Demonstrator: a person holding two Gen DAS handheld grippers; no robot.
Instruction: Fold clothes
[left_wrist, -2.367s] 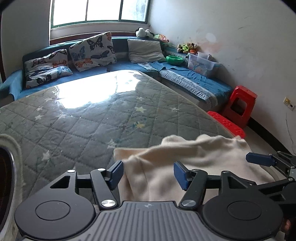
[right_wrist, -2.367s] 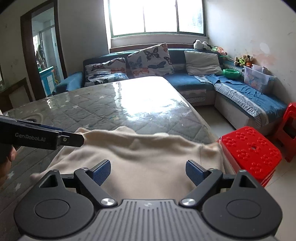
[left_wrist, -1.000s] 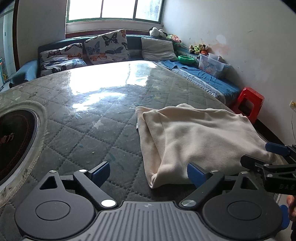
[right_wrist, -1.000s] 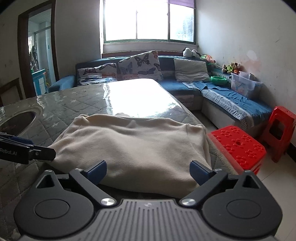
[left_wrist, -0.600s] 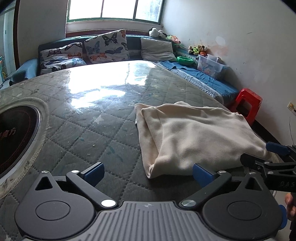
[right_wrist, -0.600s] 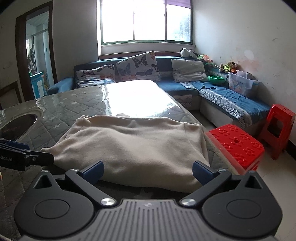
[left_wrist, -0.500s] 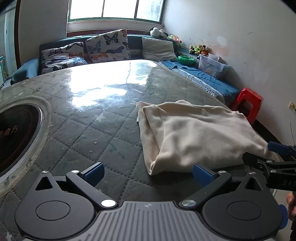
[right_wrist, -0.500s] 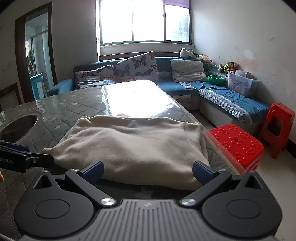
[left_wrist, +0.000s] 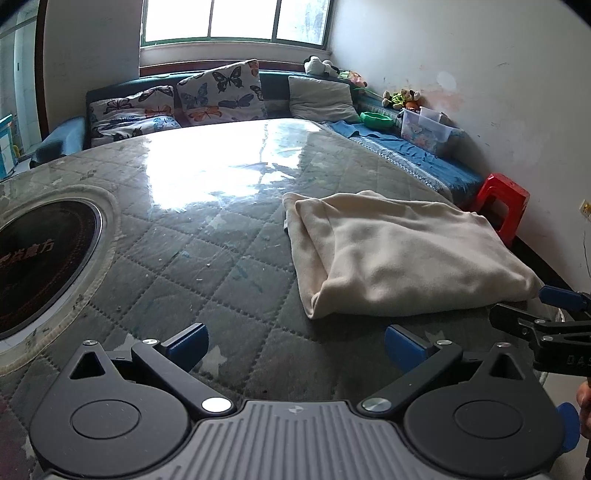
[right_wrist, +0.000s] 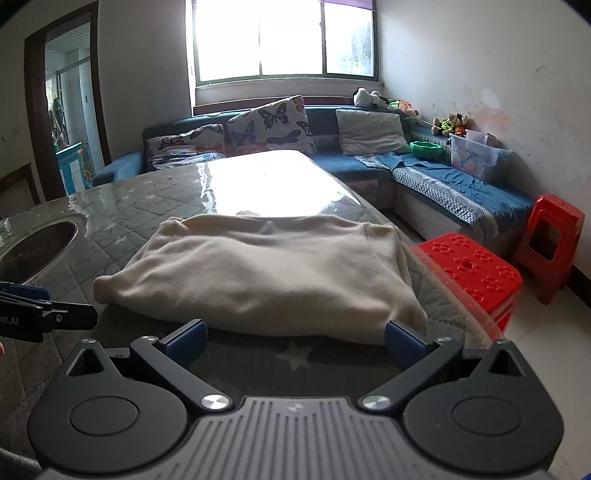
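A cream garment (left_wrist: 399, 254) lies folded flat near the right edge of the quilted green table (left_wrist: 207, 236). My left gripper (left_wrist: 295, 347) is open with nothing between its blue-padded fingers, a short way back from the fold's near left corner. In the right wrist view the same garment (right_wrist: 273, 273) lies just beyond my right gripper (right_wrist: 295, 338), which is open and holds nothing. Each gripper shows in the other's view: the right one (left_wrist: 546, 317) by the garment's near right corner, the left one (right_wrist: 40, 310) at the left edge.
A round dark cooktop (left_wrist: 40, 251) is set into the table at the left. Red plastic stools (right_wrist: 476, 273) stand beside the table's right edge. A blue corner sofa (right_wrist: 436, 177) with butterfly pillows (right_wrist: 269, 125) and a clear bin lines the far walls.
Both grippers let go of the garment and drew back from it. The garment now lies folded and still on the table. The jaws opened wider.
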